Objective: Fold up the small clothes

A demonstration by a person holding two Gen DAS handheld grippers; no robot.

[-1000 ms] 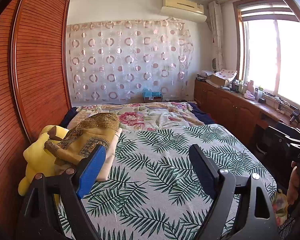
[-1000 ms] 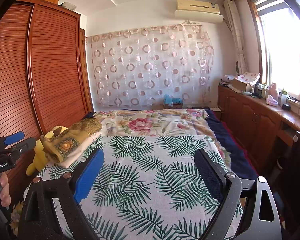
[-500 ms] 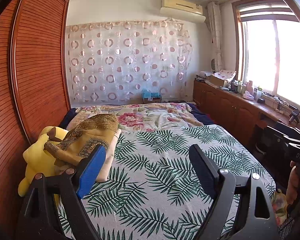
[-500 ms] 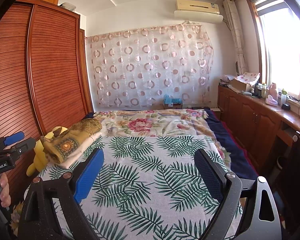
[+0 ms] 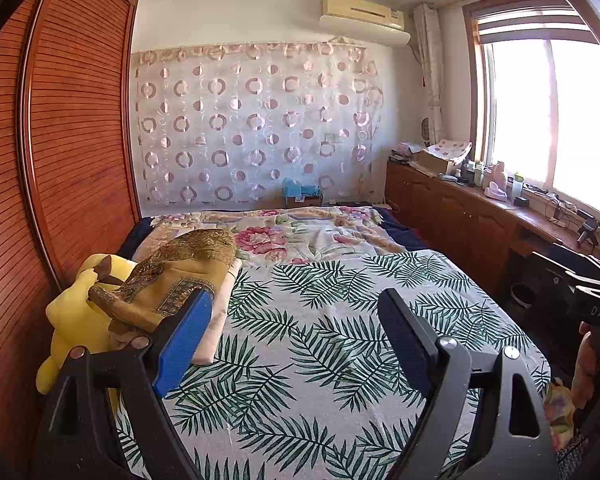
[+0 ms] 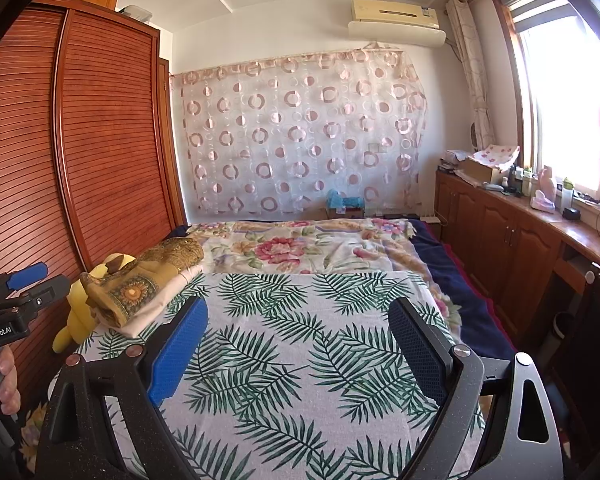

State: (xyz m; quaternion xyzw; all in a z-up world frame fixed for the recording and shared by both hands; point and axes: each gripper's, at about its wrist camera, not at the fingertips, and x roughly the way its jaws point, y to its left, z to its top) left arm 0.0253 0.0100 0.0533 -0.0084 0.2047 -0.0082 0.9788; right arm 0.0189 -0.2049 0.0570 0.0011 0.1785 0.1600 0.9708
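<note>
Green palm fronds on white cover the near half of the bed (image 5: 320, 360); this leaf sheet (image 6: 300, 340) lies flat. Beyond it is a floral quilt (image 5: 300, 236), and a dark blue blanket (image 6: 452, 280) runs down the bed's window side.

The clothes (image 5: 172, 276) sit in a stack at the bed's wardrobe-side edge: a gold patterned piece on top of a cream one, touching a yellow plush toy (image 5: 76, 320) wedged between the stack and the wardrobe (image 5: 72, 140). In the right wrist view the same stack (image 6: 140, 284) lies ahead and to the left, with the toy (image 6: 80, 308) behind it.

The left gripper (image 5: 296, 340) hangs over the leaf sheet with its jaws spread wide and nothing between them; its blue pad is just in front of the stack in the picture, though whether they touch cannot be told. The right gripper (image 6: 296, 344) is likewise spread and holds nothing, above the middle of the sheet.

A ring-patterned curtain (image 6: 300, 140) covers the far wall under an air conditioner (image 6: 396, 20). A bright window (image 5: 548, 120) stands over a long wooden counter (image 5: 480, 216) crowded with bottles and boxes.
</note>
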